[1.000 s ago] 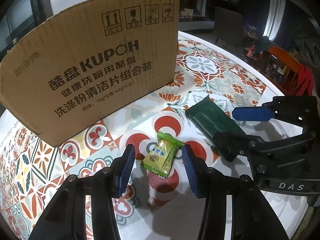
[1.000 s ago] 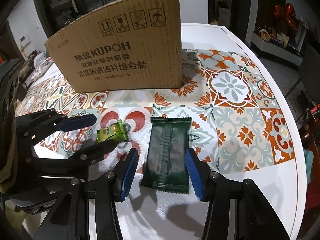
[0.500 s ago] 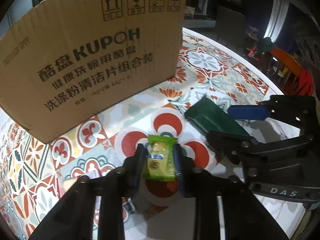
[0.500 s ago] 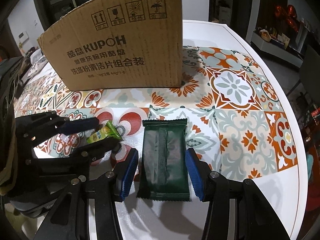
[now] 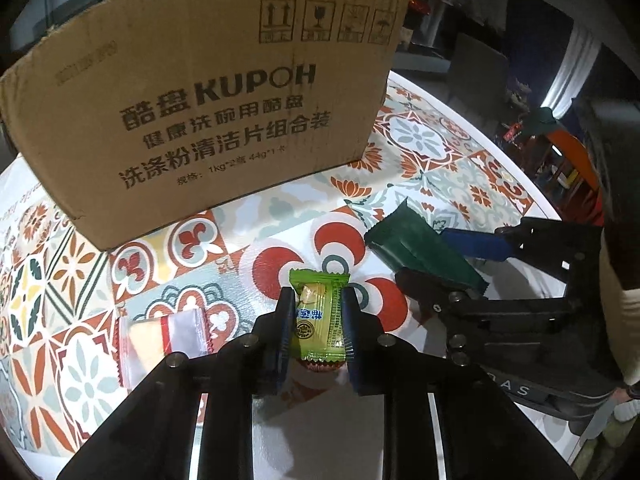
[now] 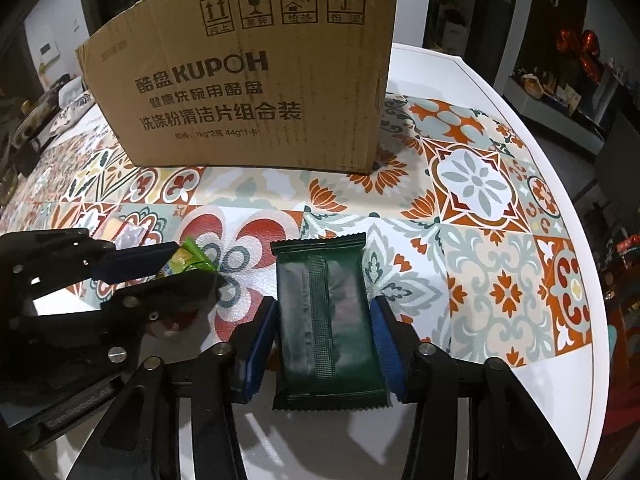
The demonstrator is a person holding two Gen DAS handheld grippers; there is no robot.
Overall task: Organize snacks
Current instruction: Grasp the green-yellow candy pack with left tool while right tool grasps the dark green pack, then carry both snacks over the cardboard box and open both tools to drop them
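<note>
My left gripper [image 5: 316,320] is shut on a light green candy packet [image 5: 319,320] and holds it just above the patterned table; the packet also shows in the right wrist view [image 6: 188,260]. My right gripper [image 6: 324,336] has its jaws pressed against both sides of a dark green snack packet [image 6: 326,316], which also shows in the left wrist view [image 5: 420,248]. A tall cardboard box [image 5: 208,120] printed KUPOH stands behind both snacks, its top out of view.
A clear wrapper with a pale yellow snack [image 5: 160,344] lies left of my left gripper. A small red-wrapped item [image 5: 322,366] peeks out under the green candy. The white table edge [image 6: 560,184] curves along the right.
My left gripper shut on the light green candy and lifted it slightly. My right gripper moved forward around the dark green packet and narrowed onto it.
</note>
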